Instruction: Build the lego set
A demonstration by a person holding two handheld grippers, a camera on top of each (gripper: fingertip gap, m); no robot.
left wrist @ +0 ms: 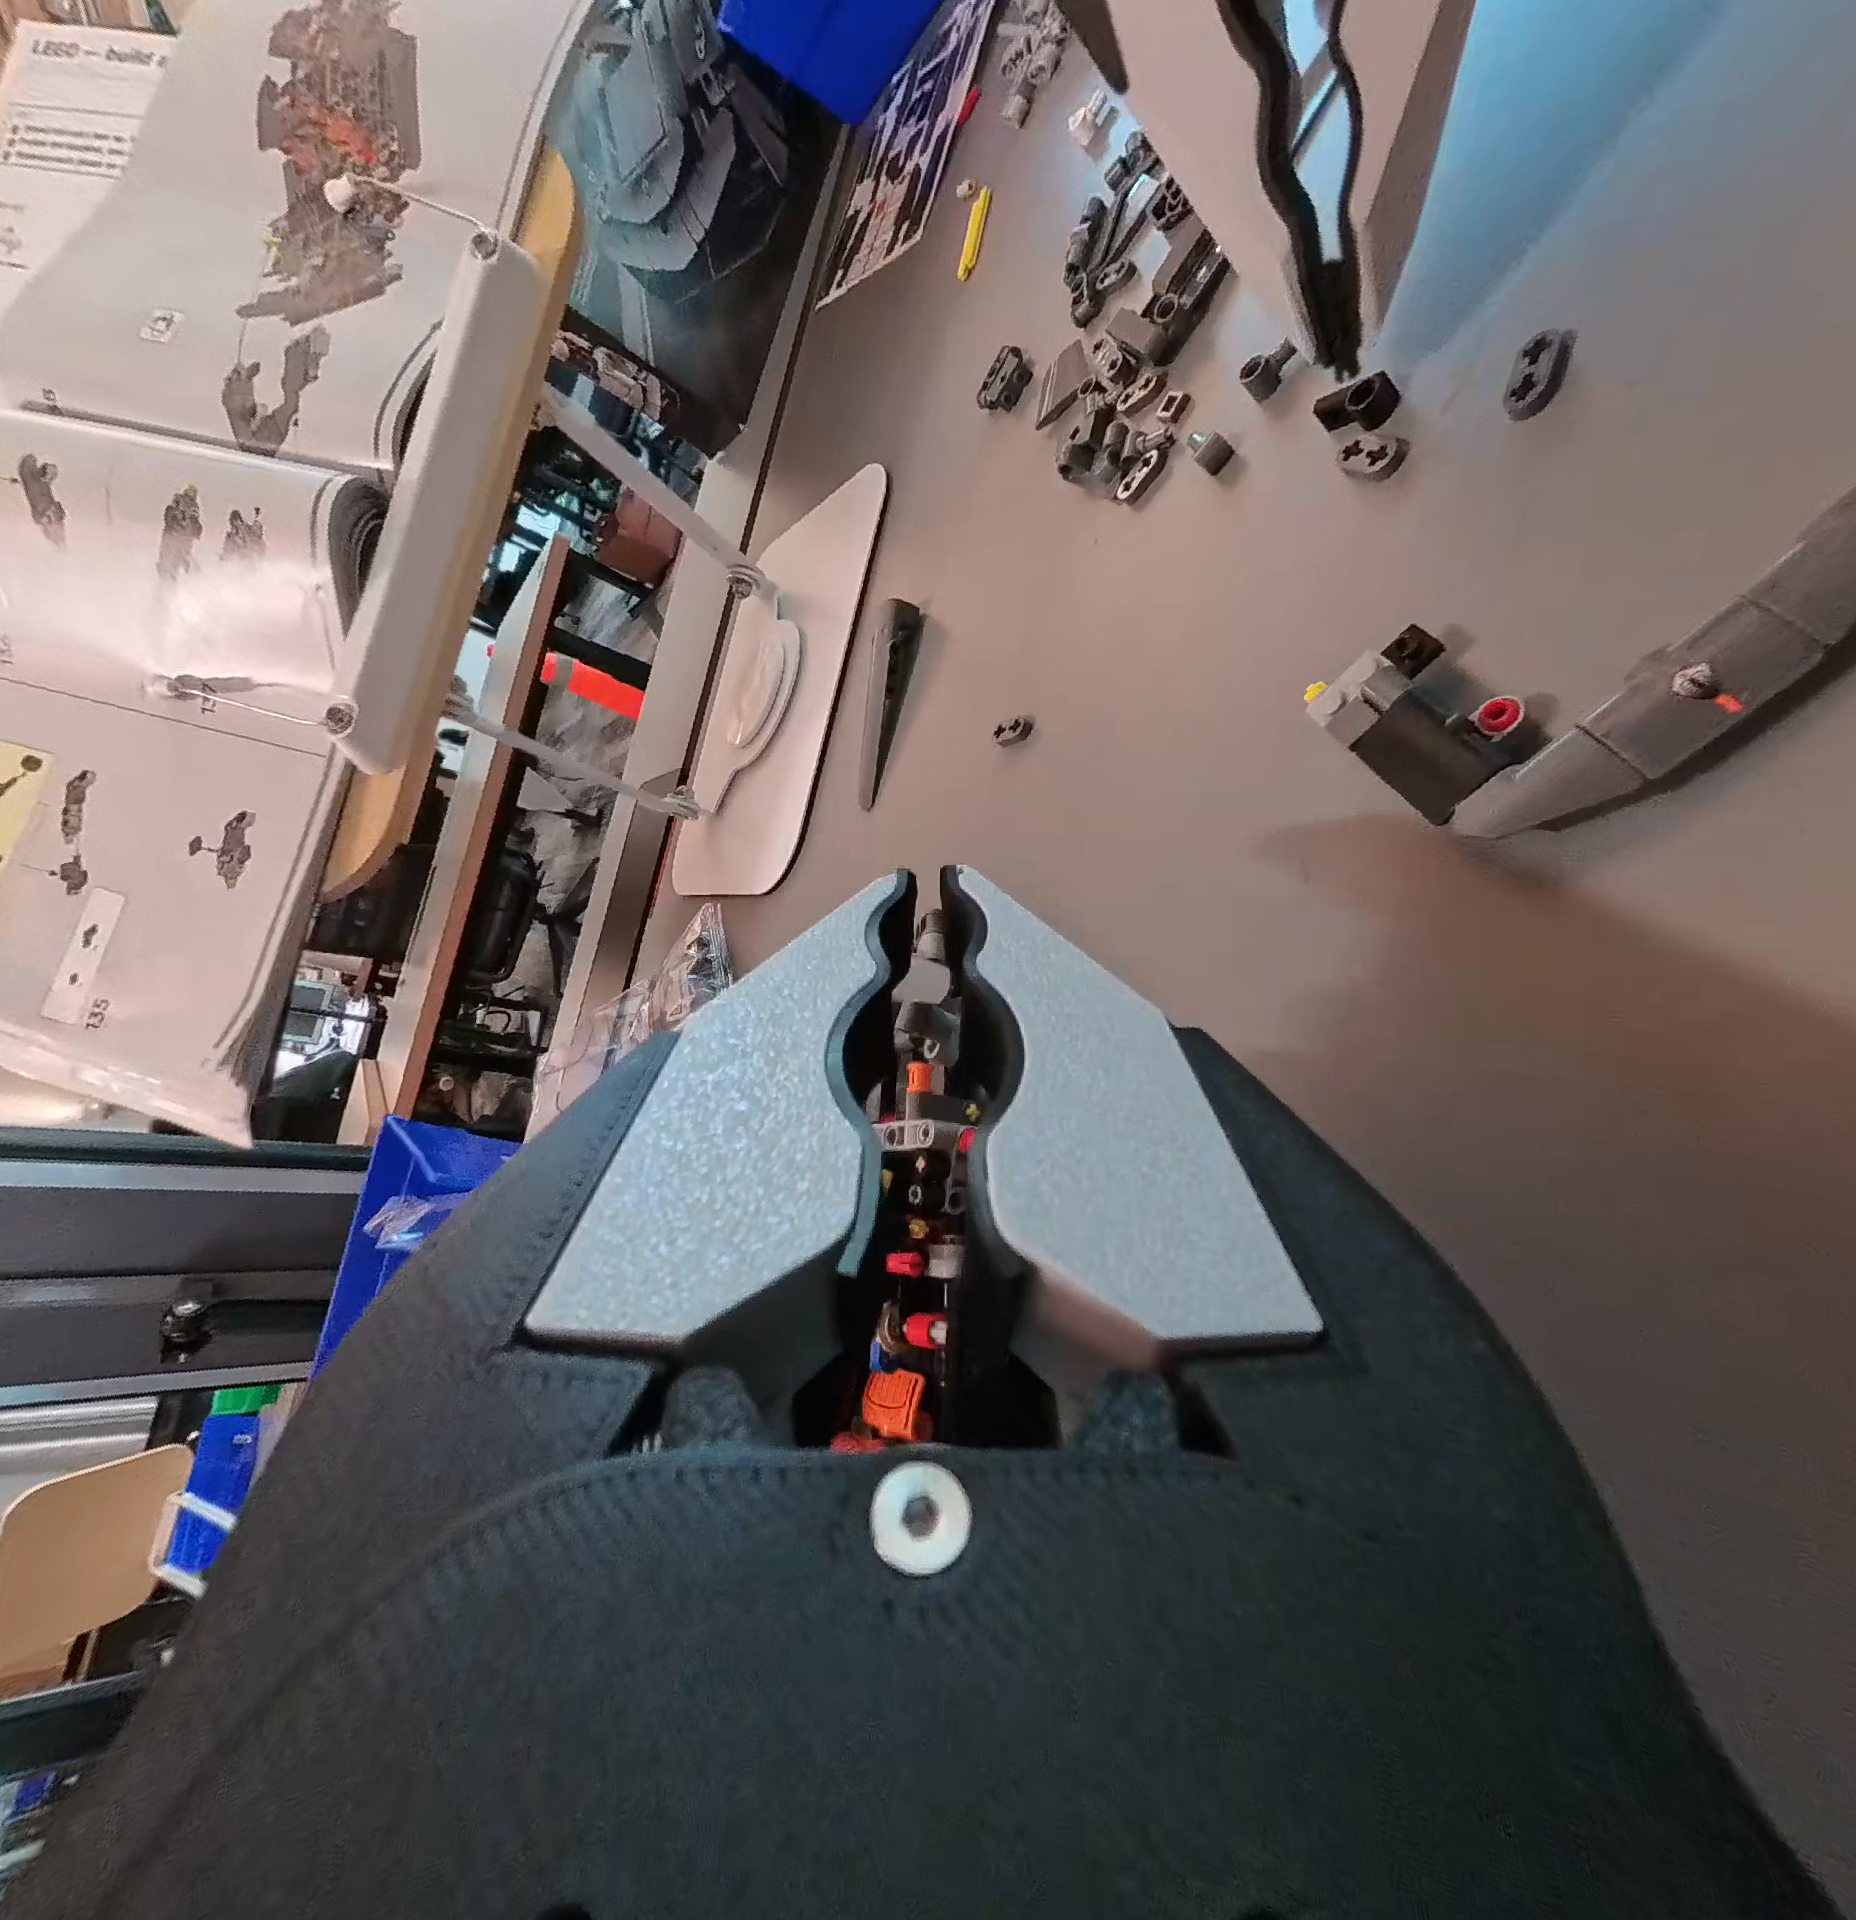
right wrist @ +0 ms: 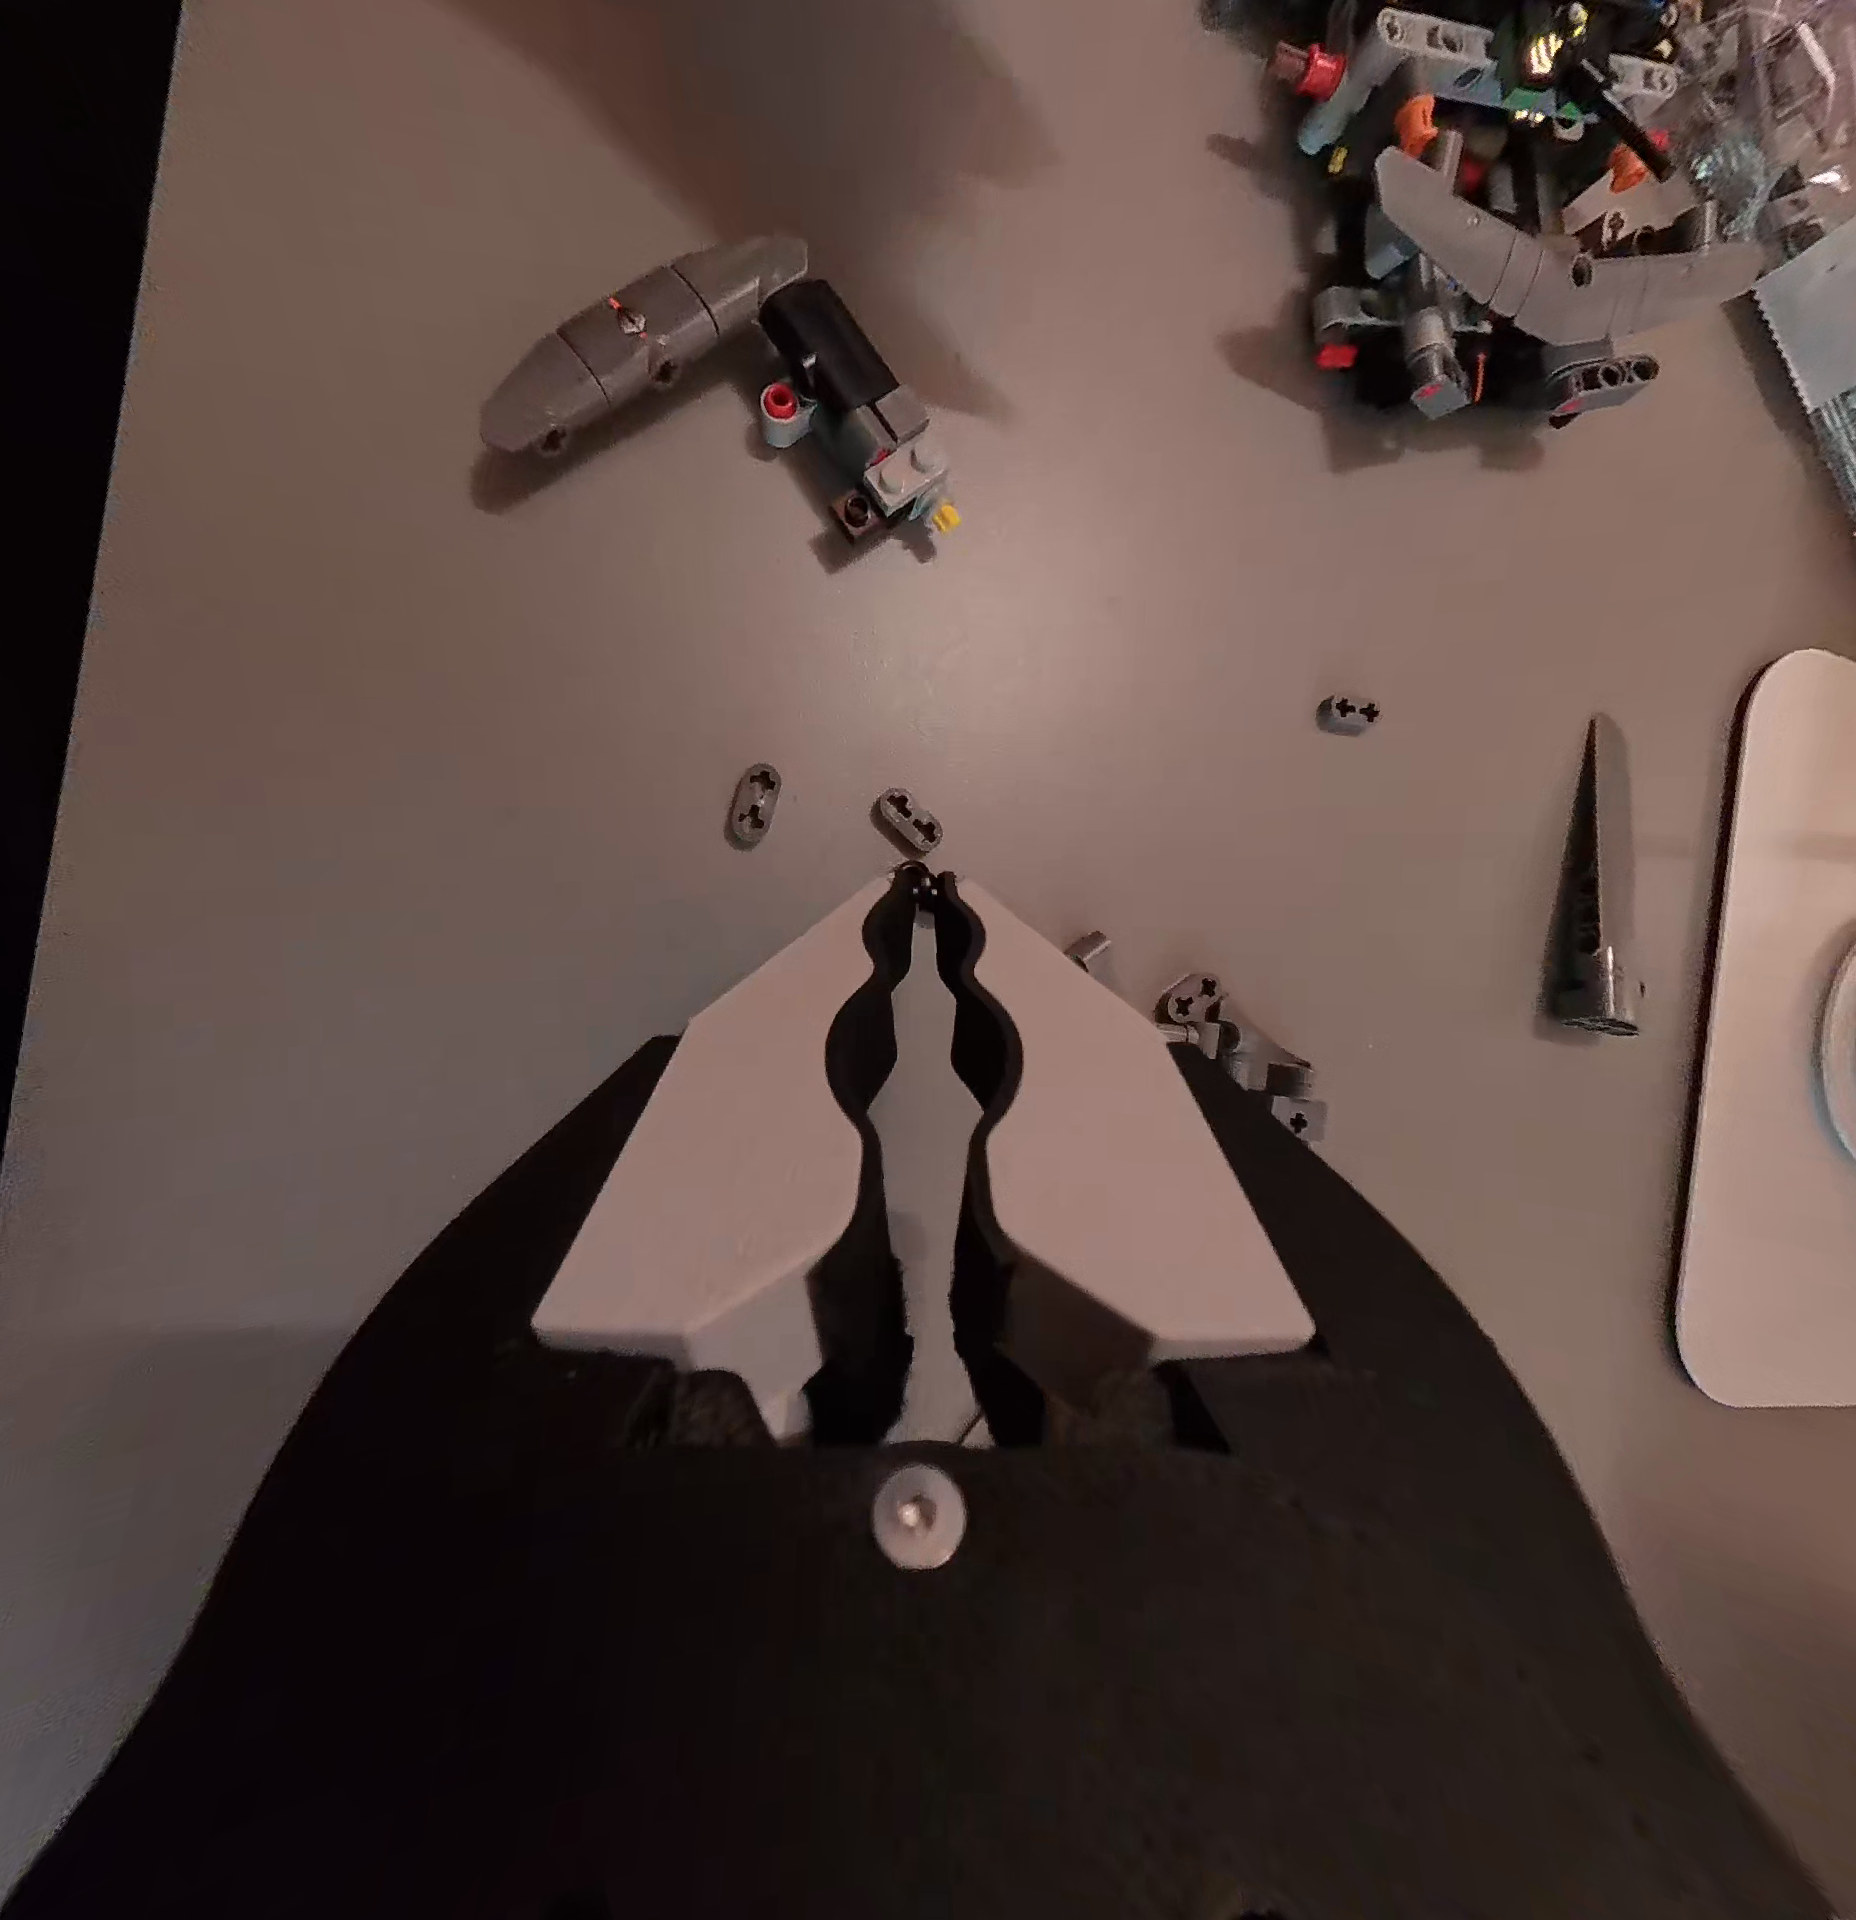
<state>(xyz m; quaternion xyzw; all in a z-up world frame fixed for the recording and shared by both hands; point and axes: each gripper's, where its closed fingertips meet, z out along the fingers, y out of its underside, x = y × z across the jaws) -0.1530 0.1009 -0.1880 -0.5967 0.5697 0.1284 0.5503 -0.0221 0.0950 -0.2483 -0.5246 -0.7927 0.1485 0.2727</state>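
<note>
Frankly, my right gripper [right wrist: 924,891] pinches a tiny black part [right wrist: 920,881] at its very tips, just short of a grey link [right wrist: 908,818] — any twist could flick it out — while my left gripper [left wrist: 929,883] sits nearly closed over the model [left wrist: 919,1143].

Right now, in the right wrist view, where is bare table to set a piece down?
Widest bare grey tabletop: left of the two grey oval links, below the curved grey brick assembly. Also open between that assembly and the dark tapered spike. Crowded: mixed brick pile top right, loose grey connectors beside the right tongs.
</note>
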